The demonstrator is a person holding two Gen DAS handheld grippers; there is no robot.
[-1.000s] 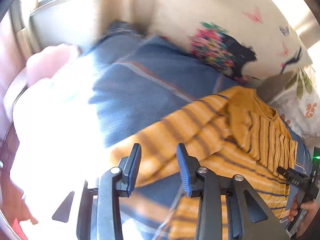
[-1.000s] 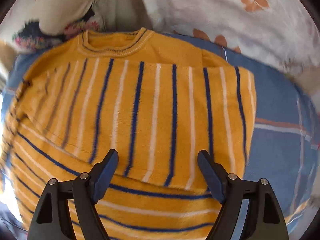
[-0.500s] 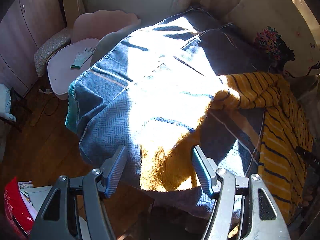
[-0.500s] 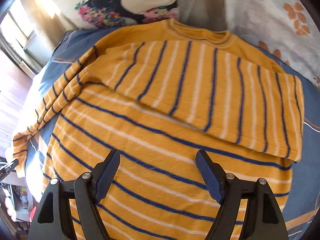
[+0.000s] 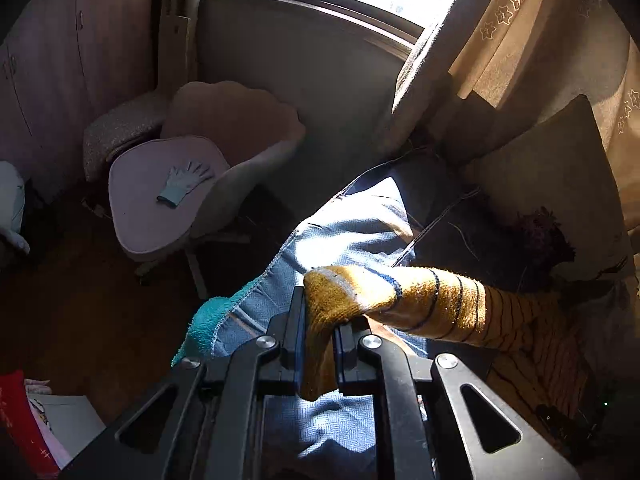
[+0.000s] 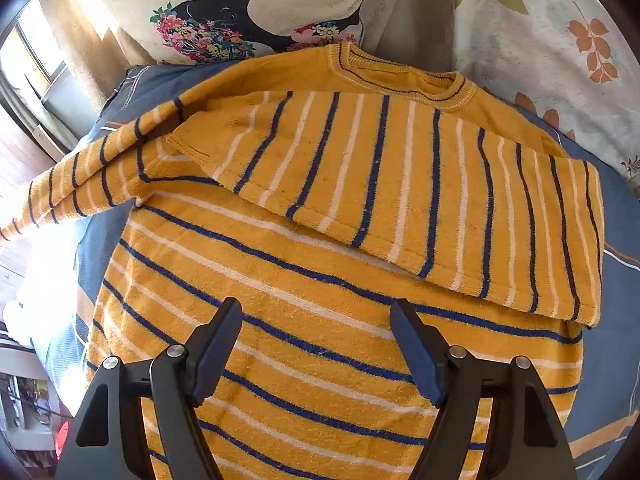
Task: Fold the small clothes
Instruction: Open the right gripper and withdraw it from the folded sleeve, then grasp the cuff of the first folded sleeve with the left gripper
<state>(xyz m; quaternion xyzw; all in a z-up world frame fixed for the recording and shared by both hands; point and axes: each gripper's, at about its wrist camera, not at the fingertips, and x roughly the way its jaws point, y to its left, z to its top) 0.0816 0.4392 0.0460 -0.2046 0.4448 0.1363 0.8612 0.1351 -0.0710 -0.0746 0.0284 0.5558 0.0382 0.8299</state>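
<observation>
A yellow sweater (image 6: 320, 320) with blue and white stripes lies flat on a blue blanket (image 6: 624, 360), neck towards the pillows. Its right sleeve (image 6: 420, 184) is folded across the chest. Its left sleeve (image 6: 80, 184) stretches out to the left, lifted off the bed. My left gripper (image 5: 318, 344) is shut on that sleeve's cuff (image 5: 340, 292) at the bed's edge. My right gripper (image 6: 316, 352) is open and empty, hovering over the sweater's lower body.
A printed pillow (image 6: 240, 4) and a leaf-print pillow (image 6: 560, 40) lie behind the sweater's neck. Beside the bed stands a pink chair (image 5: 168, 200) with a glove (image 5: 184, 180) on its seat. The blanket's edge (image 5: 248, 308) hangs over the dark floor.
My left gripper has closed on the left sleeve's cuff and lifted it, pulling the sleeve out straight. My right gripper stays open, slightly further back over the sweater.
</observation>
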